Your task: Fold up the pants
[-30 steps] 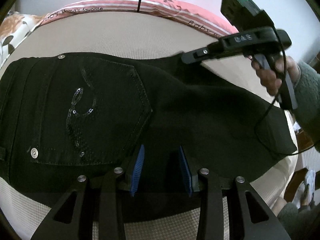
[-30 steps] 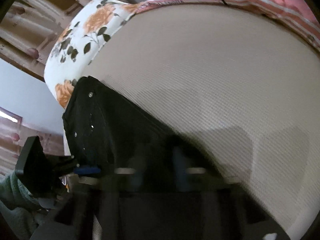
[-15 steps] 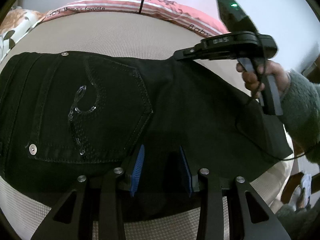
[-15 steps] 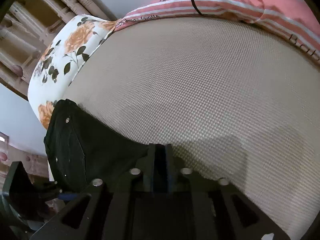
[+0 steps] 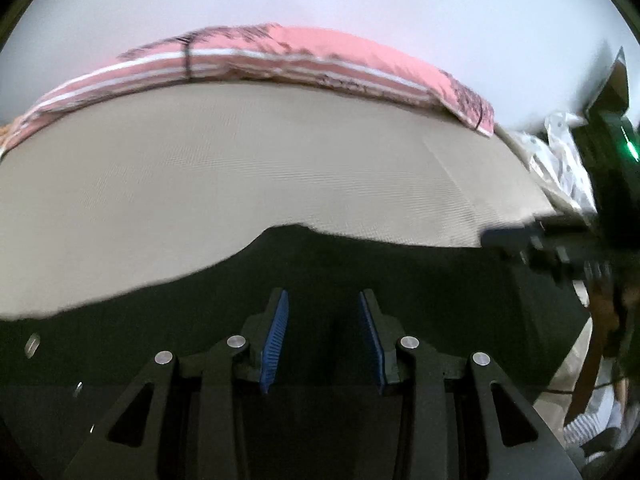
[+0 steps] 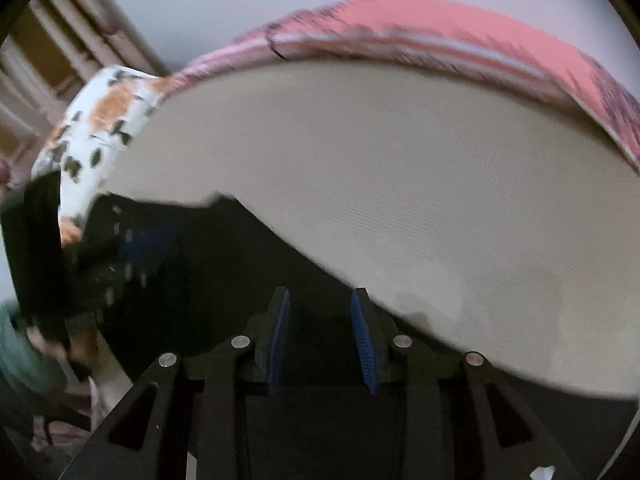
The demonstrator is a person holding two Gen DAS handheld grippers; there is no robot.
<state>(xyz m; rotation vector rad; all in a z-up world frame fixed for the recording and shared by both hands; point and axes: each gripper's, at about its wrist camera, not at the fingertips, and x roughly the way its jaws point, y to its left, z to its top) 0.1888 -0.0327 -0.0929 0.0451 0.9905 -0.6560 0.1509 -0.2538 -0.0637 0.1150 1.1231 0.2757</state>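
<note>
The black pants (image 5: 360, 264) lie folded on the beige bed (image 5: 240, 168), along its near edge. My left gripper (image 5: 323, 300) is open just above the cloth, with nothing between its blue pads. My right gripper (image 6: 320, 300) is also open and empty, low over the black pants (image 6: 224, 264). In the left wrist view the right gripper (image 5: 560, 248) shows blurred at the right edge. In the right wrist view the left gripper (image 6: 120, 248) shows blurred at the left, over the rivets of the pants.
A pink striped blanket (image 5: 280, 56) lies along the far edge of the bed. A floral pillow (image 6: 104, 120) sits at the left end, by a wooden headboard (image 6: 48, 60). White plastic bags (image 5: 560, 160) lie past the right end.
My right gripper, shut half a second ago, has opened. Both grippers have dropped and tilted up, so the pants now fill only the lower part of each view. Both views are blurred by motion.
</note>
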